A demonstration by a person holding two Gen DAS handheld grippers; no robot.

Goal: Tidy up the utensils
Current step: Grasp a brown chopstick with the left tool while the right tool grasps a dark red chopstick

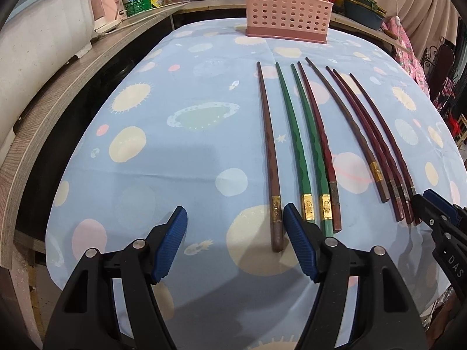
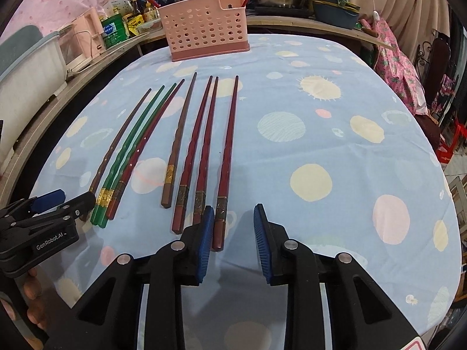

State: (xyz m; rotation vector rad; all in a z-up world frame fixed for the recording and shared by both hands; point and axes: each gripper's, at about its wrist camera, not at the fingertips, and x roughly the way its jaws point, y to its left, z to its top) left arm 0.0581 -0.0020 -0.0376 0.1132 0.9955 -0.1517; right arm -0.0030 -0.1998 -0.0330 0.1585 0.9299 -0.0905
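I am holding both grippers low over the table (image 1: 140,175), at the near end of a row of eight chopsticks. The left gripper (image 1: 235,243) is wide open with nothing in it; the brown chopstick (image 1: 270,157) is lying just inside its right finger. The right gripper (image 2: 232,239) is also wide open and empty, with the rightmost red chopstick (image 2: 226,157) just beside its left finger. The green pair (image 1: 303,151) and the other red and brown sticks are lying between these two, butts toward me. The pink holder (image 2: 205,24) is standing well apart at the far edge. I am judging the sticks to be light, stiff, thin and probably slick with lacquer, so prone to rolling. I am planning to grip at the thick butt end near the gold band, square across the flats.
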